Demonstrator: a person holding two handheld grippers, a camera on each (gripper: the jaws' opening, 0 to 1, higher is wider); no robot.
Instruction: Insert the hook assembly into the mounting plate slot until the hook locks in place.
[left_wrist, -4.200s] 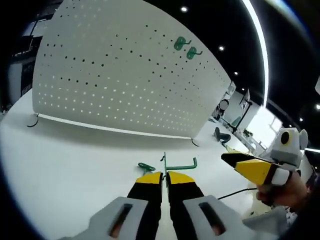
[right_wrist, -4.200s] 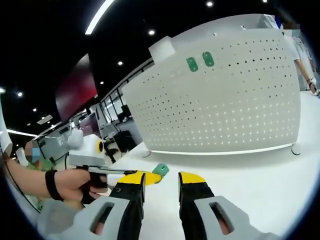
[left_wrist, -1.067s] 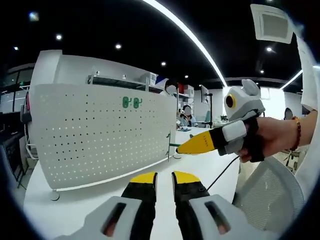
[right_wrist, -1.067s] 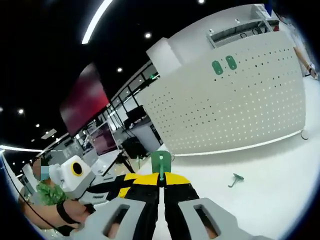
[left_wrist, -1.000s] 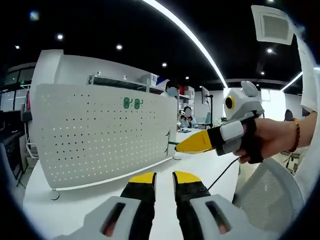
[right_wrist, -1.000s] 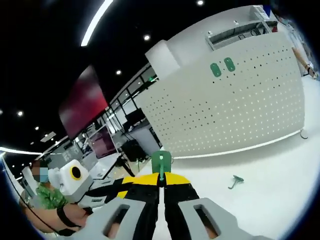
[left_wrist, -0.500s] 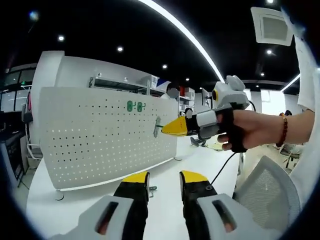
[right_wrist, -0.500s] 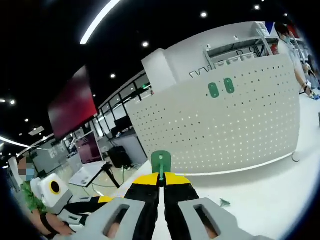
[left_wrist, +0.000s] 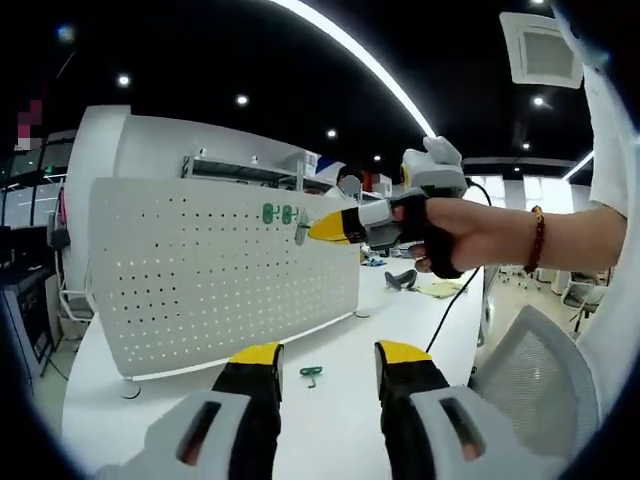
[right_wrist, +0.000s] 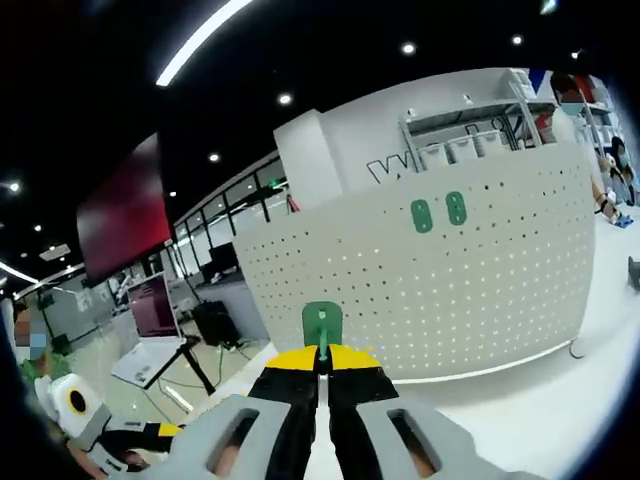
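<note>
— Two green hooks (left_wrist: 279, 213) already sit side by side high on the white pegboard (left_wrist: 200, 280) in the left gripper view, correct?

— Yes. The pegboard stands upright on the white table (left_wrist: 340, 420). The left gripper (left_wrist: 327, 352) rises from the bottom with its yellow-tipped jaws spread apart and nothing between them. A small green hook piece (left_wrist: 312, 374) lies on the table beyond the jaws, in front of the pegboard.

— And the other tool there?

— The right gripper (left_wrist: 312, 229) comes in from the right, held in a person's hand (left_wrist: 425, 232). Its yellow tip is close to the mounted hooks, with a green hook plate (left_wrist: 301, 226) at the tip, near the board's face. Whether it touches the board, I cannot tell.

— Now the right gripper view?

— The right gripper (right_wrist: 322, 350) has its jaws pressed together on the stem of the green hook plate (right_wrist: 322, 322), which stands upright above the yellow tips. The pegboard (right_wrist: 420, 290) lies ahead with the two green hooks (right_wrist: 438, 213) near its top edge. The left gripper (right_wrist: 150, 432) shows low at the left.
</note>
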